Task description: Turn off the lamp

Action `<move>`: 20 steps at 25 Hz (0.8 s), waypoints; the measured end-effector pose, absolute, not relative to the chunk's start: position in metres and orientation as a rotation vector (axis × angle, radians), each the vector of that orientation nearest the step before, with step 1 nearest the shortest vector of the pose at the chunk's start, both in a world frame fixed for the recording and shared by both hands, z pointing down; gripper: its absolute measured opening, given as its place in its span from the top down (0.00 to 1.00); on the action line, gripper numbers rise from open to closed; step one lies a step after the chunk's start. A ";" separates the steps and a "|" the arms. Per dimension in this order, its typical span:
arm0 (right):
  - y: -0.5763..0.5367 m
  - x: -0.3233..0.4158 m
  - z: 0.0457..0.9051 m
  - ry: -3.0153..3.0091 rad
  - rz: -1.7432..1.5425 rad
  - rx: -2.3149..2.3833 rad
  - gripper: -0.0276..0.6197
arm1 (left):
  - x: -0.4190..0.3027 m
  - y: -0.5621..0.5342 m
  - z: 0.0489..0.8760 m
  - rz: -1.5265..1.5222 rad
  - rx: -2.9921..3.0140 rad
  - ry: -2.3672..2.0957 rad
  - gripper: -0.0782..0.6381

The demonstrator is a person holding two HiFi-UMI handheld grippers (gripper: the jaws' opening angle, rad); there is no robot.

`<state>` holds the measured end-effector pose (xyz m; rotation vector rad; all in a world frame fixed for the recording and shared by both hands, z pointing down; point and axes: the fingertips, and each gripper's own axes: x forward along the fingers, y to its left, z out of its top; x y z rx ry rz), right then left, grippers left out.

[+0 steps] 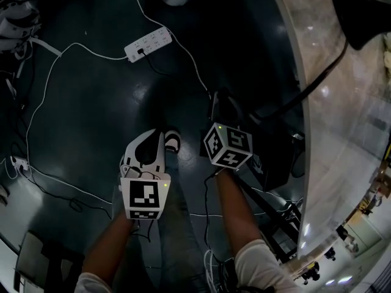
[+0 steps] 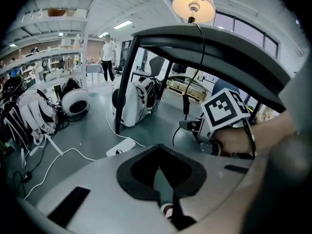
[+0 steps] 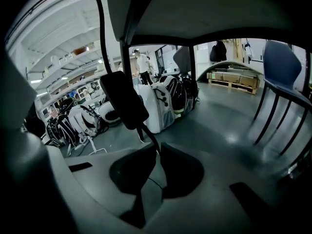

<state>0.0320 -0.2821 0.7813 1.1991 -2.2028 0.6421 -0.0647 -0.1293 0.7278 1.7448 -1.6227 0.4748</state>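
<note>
Cropped, hidden parts
Lamp shade (image 2: 193, 6) cropped above left jaws; cord (image 3: 153, 140) vanishes between right jaws; switch (image 3: 124, 99) above too dark.

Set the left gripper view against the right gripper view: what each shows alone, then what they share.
Only the left gripper view: the lit lamp shade, the power strip on the floor, and the right gripper from outside. Only the right gripper view: the lamp cord pinched between that gripper's jaw tips, just below the black switch. Both: the cord and switch, the table's underside, the standing person, white backpacks.
</note>
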 end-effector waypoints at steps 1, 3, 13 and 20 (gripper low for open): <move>-0.281 0.033 0.781 -2.202 0.640 1.196 0.92 | -0.064 -0.130 0.728 0.470 1.742 -1.626 0.90; -0.278 0.035 0.782 -2.198 0.641 1.194 0.92 | -0.062 -0.131 0.727 0.462 1.745 -1.626 0.90; -0.259 0.042 0.781 -2.168 0.703 1.239 0.94 | -0.062 -0.120 0.724 0.492 1.778 -1.602 0.90; -0.245 0.054 0.770 -2.159 0.703 1.271 0.94 | -0.063 -0.114 0.717 0.500 1.798 -1.599 0.90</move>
